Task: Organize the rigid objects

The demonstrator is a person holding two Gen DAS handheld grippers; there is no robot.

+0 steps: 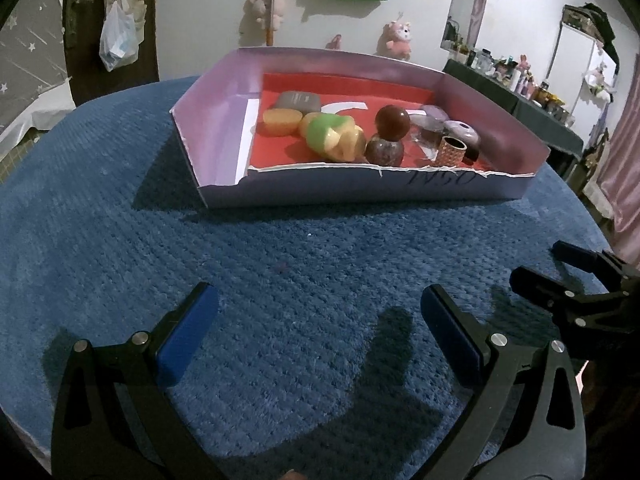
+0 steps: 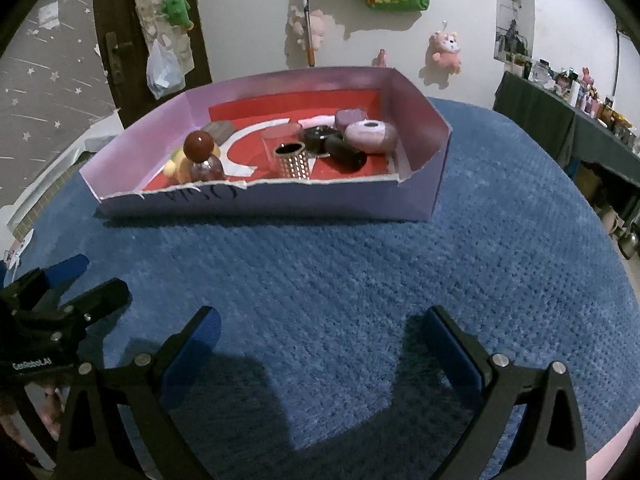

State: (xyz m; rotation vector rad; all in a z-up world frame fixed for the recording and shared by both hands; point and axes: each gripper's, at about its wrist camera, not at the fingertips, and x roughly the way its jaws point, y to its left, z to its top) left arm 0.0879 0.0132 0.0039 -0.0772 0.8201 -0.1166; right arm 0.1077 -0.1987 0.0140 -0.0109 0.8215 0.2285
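A shallow lilac cardboard box (image 1: 360,192) with a red floor sits on the blue cloth; it also shows in the right wrist view (image 2: 280,204). Inside lie several small objects: a brown ball-topped bottle (image 1: 392,122) (image 2: 199,146), a green and yellow toy (image 1: 332,136), a grey block (image 1: 298,101), a gold studded cylinder (image 1: 452,150) (image 2: 293,160), a lilac round case (image 2: 370,134) and a black cap (image 2: 346,154). My left gripper (image 1: 320,312) is open and empty, hovering over the cloth in front of the box. My right gripper (image 2: 320,332) is open and empty too, and it appears in the left wrist view (image 1: 560,276).
The blue textured cloth (image 1: 300,280) covers the round table. Plush toys hang on the white wall (image 2: 446,50). A dark side table with bottles (image 1: 520,92) stands at the right. A door (image 2: 116,40) is at the back left.
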